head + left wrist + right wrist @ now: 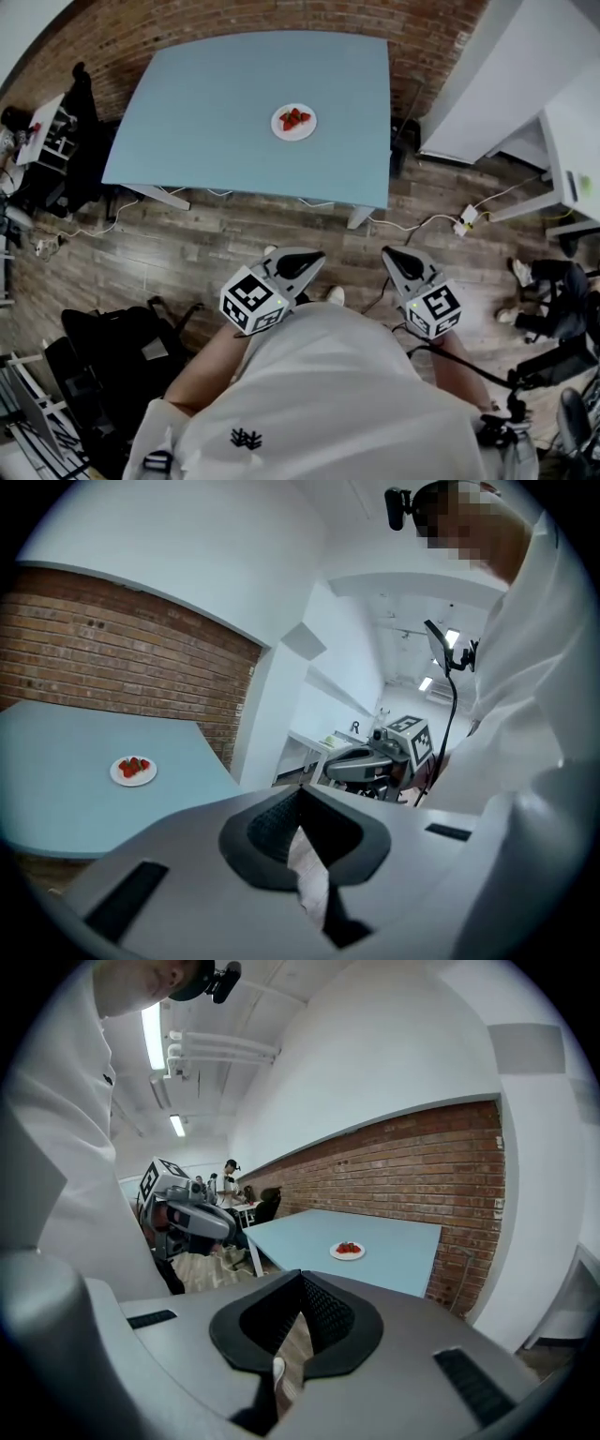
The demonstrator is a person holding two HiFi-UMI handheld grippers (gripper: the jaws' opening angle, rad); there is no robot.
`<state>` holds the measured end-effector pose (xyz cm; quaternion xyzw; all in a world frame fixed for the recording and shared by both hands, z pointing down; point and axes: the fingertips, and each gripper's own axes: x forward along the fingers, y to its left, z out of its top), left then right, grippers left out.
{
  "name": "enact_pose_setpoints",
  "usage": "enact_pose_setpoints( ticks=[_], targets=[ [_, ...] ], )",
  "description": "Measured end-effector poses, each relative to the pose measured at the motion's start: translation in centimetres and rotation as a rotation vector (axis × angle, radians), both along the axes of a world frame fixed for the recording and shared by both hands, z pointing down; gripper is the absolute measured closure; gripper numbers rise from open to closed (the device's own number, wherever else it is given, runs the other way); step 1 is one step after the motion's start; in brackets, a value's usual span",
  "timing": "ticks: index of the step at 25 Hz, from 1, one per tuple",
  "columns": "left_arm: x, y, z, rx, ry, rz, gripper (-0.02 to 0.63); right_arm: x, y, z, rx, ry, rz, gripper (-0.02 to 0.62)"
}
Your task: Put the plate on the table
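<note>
I keep the left gripper (312, 257) and the right gripper (390, 253) closed on nothing, above open wooden floor (187, 248), well apart from the blue table (197, 112), where the plate (293, 123) with strawberries (295, 117) sits well inside every edge.

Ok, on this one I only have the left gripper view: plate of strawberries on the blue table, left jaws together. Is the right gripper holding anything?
Observer: No; in its own view the right gripper has its jaws together, nothing between them.
Operator: How close are both to the table?
Observer: Head view: the left gripper and the right one are at the person's chest, over wooden floor, short of the table.
Operator: And the plate?
Observer: It lies flat, right of the table's middle, off every edge.
</note>
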<state>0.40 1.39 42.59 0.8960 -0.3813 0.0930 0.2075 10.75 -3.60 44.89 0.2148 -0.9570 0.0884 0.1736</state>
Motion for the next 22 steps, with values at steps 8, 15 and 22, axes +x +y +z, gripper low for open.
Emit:
enact_pose_setpoints(
  ticks=[8, 15, 22],
  targets=[
    [-0.6, 1.1, -0.9, 0.014, 0.048, 0.03, 0.606, -1.7, 2.1, -1.2, 0.039, 0.023, -0.016, 0.588],
    [-0.3, 1.5, -1.3, -0.002, 0.031, -0.004, 0.604, -2.3, 2.8, -2.7, 0.056, -0.016, -0.054, 0.588],
    [0.4, 1.4, -1.0, -0.019, 0.025, -0.006, 0.606, -1.6, 3.2, -2.7, 0.055, -0.012, -0.057, 0.588]
  ],
)
